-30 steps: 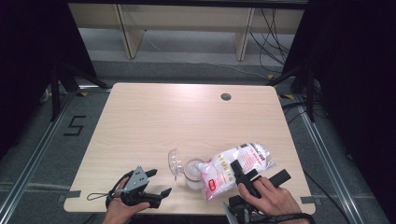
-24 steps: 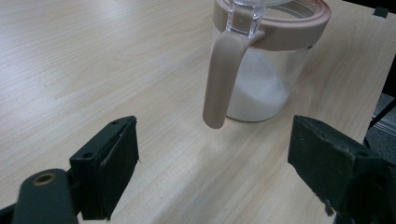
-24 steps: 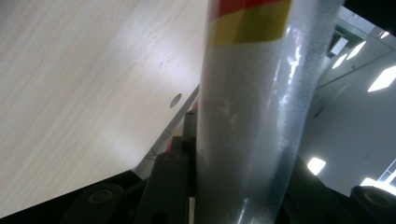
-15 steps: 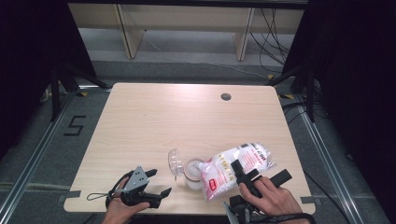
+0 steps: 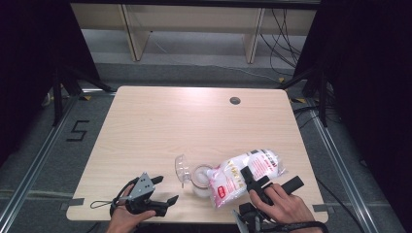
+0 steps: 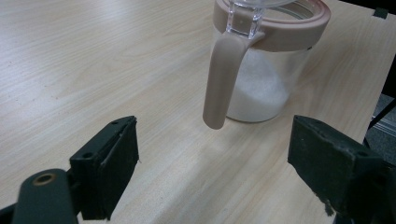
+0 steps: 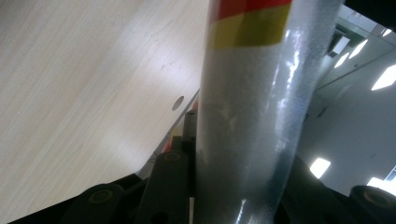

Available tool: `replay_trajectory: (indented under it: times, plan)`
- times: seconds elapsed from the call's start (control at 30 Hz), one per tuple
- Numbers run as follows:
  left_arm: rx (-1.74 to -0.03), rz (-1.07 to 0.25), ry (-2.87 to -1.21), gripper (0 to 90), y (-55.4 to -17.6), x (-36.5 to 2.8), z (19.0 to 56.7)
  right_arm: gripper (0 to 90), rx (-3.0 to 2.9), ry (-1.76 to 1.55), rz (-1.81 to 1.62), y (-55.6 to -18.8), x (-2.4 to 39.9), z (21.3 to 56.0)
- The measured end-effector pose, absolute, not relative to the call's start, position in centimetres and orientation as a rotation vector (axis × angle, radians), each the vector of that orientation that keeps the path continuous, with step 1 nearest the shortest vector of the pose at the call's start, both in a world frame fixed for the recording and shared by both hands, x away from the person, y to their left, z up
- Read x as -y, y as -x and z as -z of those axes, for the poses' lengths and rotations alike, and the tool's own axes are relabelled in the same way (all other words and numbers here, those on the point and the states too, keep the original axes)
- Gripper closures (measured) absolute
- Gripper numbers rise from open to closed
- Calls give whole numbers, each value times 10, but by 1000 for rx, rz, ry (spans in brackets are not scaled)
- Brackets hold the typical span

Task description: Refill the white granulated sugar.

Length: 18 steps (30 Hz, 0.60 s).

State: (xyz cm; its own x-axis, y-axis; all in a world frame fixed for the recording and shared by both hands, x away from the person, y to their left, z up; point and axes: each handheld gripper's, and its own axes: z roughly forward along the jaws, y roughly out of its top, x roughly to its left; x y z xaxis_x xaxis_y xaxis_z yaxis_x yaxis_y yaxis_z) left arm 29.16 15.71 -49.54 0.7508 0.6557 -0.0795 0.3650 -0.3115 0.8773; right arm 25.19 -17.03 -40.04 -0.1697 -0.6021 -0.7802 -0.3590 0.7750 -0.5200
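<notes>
Right gripper (image 5: 256,183) clamps a tilted bag (image 5: 245,172) over a jar (image 5: 201,178).

High view: the white bag's red-printed label is too small to read; the left gripper (image 5: 163,191) rests apart, near the table's (image 5: 194,121) front edge. Left gripper view: jaws wide, empty, facing the handled, pink-rimmed jar (image 6: 268,65) of white powder. Right gripper view: jaws squeeze the red-and-yellow-banded bag (image 7: 252,116).

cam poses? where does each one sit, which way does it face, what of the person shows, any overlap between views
High view: above the person's side, looking forward and down on the table; both hands, left hand-held gripper, right hand-held gripper.
Left gripper view: on the left hand-held gripper, low over the table, facing the jar; own open jaws.
Right gripper view: on the right hand-held gripper, up along the bag it clamps.
Shared: jar and bag also in high view.
</notes>
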Motion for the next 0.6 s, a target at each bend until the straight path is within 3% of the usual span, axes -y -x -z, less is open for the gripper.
replay_trajectory:
  times: [0.6]
  plan:
    - [-775,-361,-1934,158,-292,-157,495,771,-1886,618,-17,-259,192,404]
